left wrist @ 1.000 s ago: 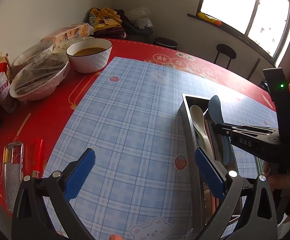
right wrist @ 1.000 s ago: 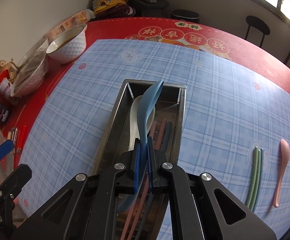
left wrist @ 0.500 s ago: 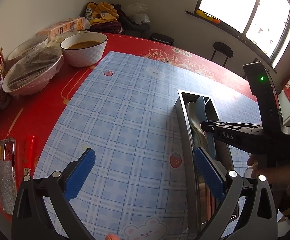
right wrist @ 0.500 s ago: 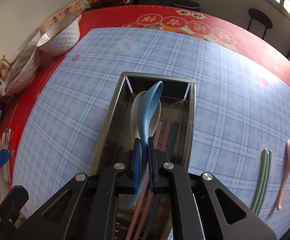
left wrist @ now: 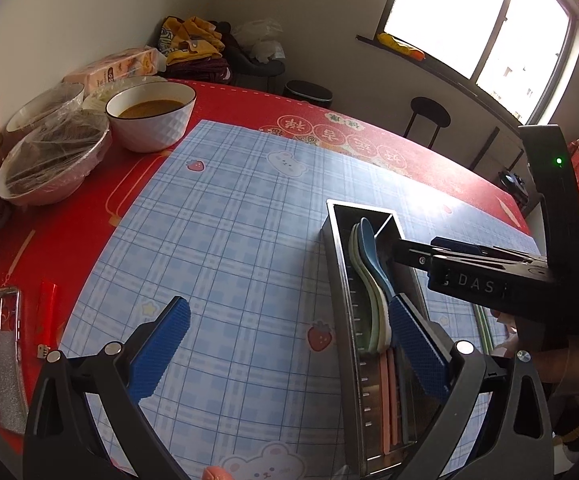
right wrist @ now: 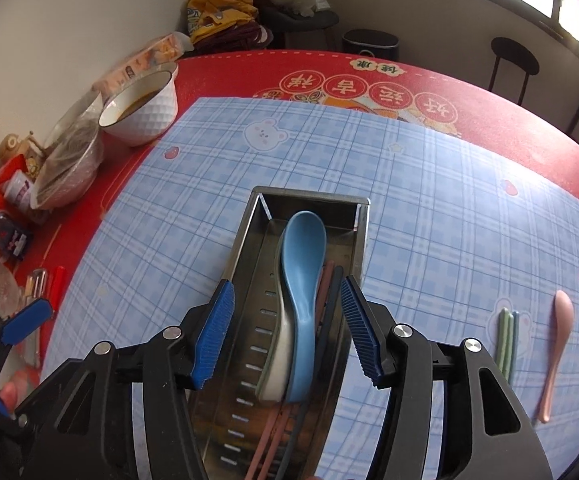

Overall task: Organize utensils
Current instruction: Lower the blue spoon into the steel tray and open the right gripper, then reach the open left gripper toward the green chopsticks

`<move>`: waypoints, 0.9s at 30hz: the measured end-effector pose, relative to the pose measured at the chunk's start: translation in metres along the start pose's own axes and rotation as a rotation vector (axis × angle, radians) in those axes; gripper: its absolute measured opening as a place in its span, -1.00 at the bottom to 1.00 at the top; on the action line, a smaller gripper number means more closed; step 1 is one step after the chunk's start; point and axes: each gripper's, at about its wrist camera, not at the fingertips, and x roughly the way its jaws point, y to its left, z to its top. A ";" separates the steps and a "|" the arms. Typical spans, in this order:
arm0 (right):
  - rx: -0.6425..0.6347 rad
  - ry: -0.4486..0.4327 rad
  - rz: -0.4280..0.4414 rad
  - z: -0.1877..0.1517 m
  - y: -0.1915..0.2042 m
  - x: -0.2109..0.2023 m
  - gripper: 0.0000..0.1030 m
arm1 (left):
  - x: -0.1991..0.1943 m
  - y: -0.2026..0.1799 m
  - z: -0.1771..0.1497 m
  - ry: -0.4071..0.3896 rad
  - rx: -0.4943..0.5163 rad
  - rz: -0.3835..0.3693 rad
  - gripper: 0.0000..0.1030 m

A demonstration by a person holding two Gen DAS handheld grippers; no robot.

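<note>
Now the right gripper [right wrist: 287, 332], its jaws having just been opening, is standing clear of the blue spoon [right wrist: 301, 276], which is lying in the metal tray [right wrist: 245, 232]. Lift straight up, avoiding the tray walls. The left gripper [left wrist: 285, 344] is hovering open, empty.

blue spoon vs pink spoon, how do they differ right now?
The blue spoon lies inside the metal utensil tray, stacked on a pale spoon; the pink spoon lies alone on the plaid mat, right of the tray. The blue one looks broader, the pink one slimmer. Neither is gripped; both point their bowls away from the camera.
</note>
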 end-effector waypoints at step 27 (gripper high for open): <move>0.257 -0.430 -0.102 -0.086 -0.158 -0.191 0.70 | -0.056 -0.143 0.022 -0.133 0.179 -0.086 0.88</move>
